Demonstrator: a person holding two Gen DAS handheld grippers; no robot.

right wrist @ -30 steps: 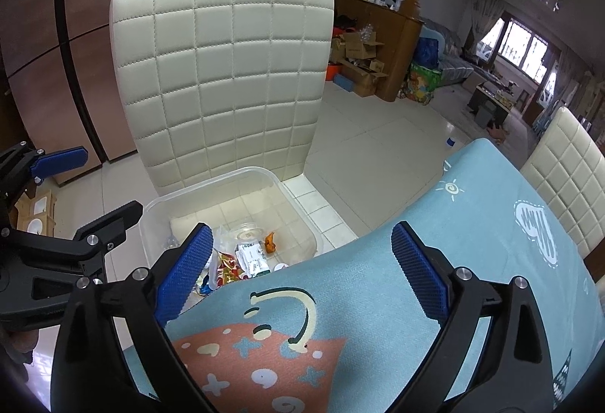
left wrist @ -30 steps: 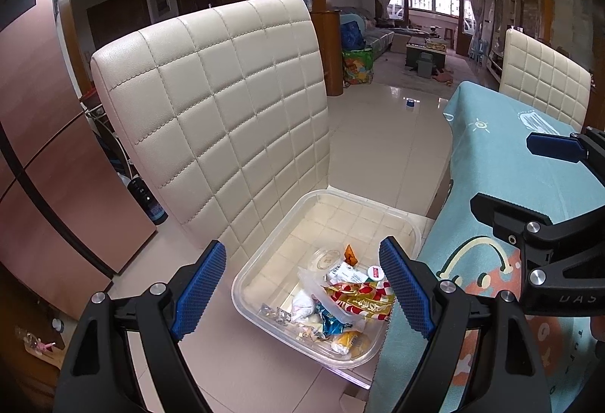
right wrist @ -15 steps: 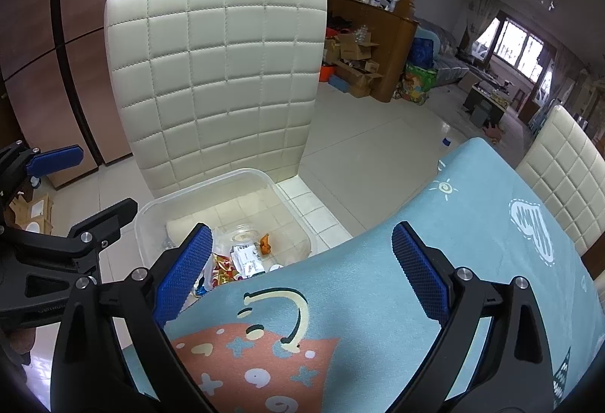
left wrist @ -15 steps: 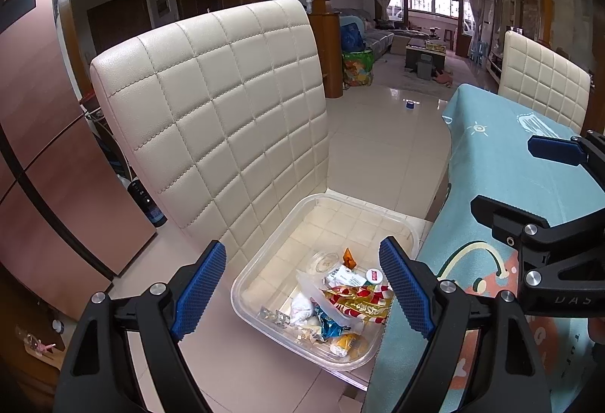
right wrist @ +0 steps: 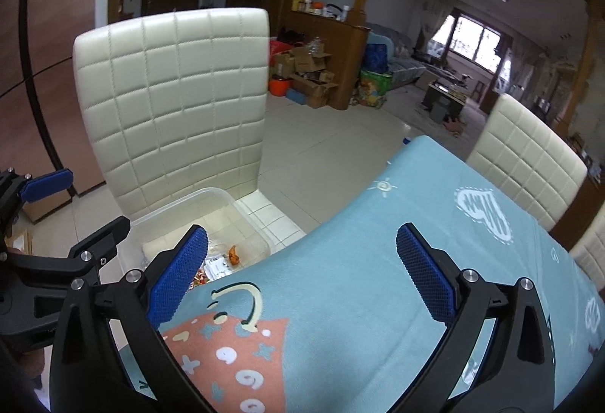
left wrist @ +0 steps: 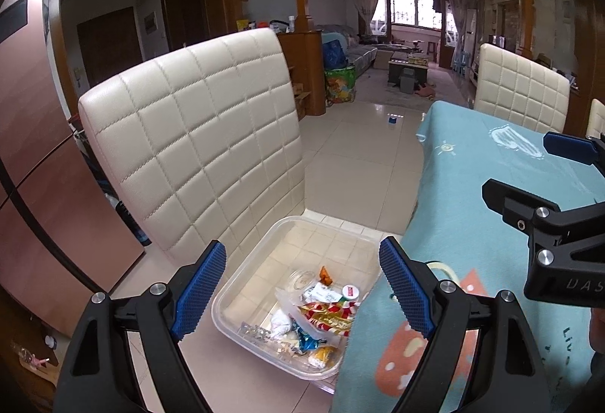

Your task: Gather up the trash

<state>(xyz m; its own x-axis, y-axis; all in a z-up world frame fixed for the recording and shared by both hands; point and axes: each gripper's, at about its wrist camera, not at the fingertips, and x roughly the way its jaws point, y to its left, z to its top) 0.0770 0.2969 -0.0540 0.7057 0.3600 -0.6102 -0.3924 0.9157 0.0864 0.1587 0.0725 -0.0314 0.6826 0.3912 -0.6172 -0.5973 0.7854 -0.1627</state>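
A clear plastic bin (left wrist: 249, 284) sits on the seat of a cream quilted chair (left wrist: 196, 148) beside the table. It holds several pieces of trash (left wrist: 321, 314): wrappers, a white wad, a small cap. My left gripper (left wrist: 302, 288) is open and empty, above the bin. My right gripper (right wrist: 302, 269) is open and empty, above the edge of the blue tablecloth (right wrist: 378, 280). The bin (right wrist: 211, 201) and some trash (right wrist: 223, 262) show behind its left finger. Each gripper shows in the other's view.
The table with the blue cartoon cloth (left wrist: 472, 224) lies to the right of the chair. A second cream chair (right wrist: 525, 163) stands at the table's far side. Tiled floor (left wrist: 359, 156) runs toward the living room. A brown cabinet (left wrist: 34, 186) stands on the left.
Both grippers have lifted and drawn back a little; the chair and bin sit lower in both views. Both stay open and empty.
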